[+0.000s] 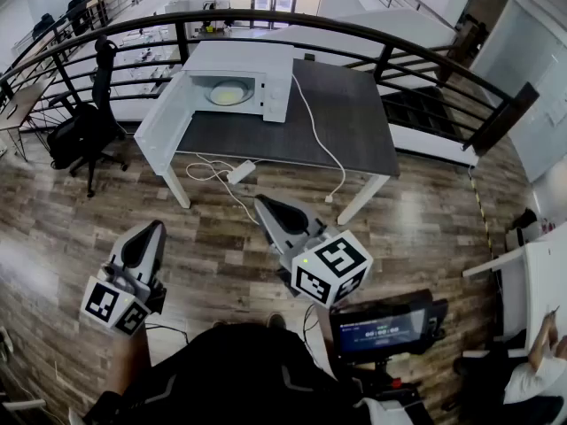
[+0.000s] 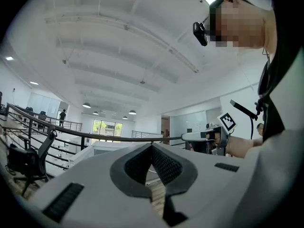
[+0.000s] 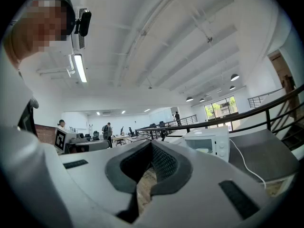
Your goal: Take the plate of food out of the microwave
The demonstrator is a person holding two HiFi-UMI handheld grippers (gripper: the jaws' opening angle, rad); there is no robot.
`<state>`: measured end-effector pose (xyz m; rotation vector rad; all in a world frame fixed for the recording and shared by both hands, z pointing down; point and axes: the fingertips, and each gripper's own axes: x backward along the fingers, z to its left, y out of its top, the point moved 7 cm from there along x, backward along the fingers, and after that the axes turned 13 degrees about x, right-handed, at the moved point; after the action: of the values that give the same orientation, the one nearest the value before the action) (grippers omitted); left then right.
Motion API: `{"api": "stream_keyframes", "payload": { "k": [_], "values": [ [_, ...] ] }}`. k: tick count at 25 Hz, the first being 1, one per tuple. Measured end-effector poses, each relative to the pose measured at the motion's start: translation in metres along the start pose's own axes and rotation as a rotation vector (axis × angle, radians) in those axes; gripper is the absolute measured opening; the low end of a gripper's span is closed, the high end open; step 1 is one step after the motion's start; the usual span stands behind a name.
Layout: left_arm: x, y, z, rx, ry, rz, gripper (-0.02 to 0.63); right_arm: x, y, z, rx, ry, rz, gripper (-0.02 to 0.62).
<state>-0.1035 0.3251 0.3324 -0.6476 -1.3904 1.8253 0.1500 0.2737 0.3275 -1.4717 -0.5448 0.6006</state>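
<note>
At the far left an office chair (image 1: pixel 84 127) is seen on the wooden floor (image 1: pixel 425 228), inside the curved black railing (image 1: pixel 266 18). Nearer the camera, the left tongs (image 1: pixel 159 227) are held low over the floor, well apart from the tabletop (image 1: pixel 354 122). Their jaws are pressed together at the tips, and nothing is caught between them. Further right, the white microwave (image 1: pixel 266 60) is set on the far left corner of the dark tabletop, and its door (image 1: pixel 164 127) is swung wide open to the left. The plate of food (image 1: pixel 229 93) is seen inside the lit cavity, untouched by either tool. A white cable (image 1: pixel 314 135) is laid from the microwave's right side across the tabletop and over its front edge, and a white power adapter (image 1: pixel 241 171) is seen below that edge. The right tongs (image 1: pixel 260 199) are pointed toward the microwave from over the floor, short of the tabletop. Their jaws are likewise closed tip to tip, with nothing gripped. At the lower right a dark screen (image 1: pixel 390 326) with a lit display is seen.
</note>
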Motion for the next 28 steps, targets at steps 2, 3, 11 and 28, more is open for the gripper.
{"api": "stream_keyframes", "payload": {
  "k": [2,3,11,28],
  "values": [
    [-0.001,0.003,-0.005,0.007,-0.014,-0.011,0.002,0.001,0.001,-0.001,-0.001,-0.001,0.0,-0.01],
    [-0.001,0.004,-0.007,0.01,-0.022,-0.017,0.002,0.001,0.001,-0.001,-0.002,-0.003,0.0,-0.011],
    [0.005,0.001,-0.001,0.002,-0.016,0.006,0.002,-0.003,-0.002,0.001,-0.067,-0.022,-0.025,-0.01],
    [0.035,0.011,0.027,-0.036,-0.102,0.024,0.002,-0.031,0.002,0.05,-0.042,-0.074,-0.002,-0.01]
  ]
}}
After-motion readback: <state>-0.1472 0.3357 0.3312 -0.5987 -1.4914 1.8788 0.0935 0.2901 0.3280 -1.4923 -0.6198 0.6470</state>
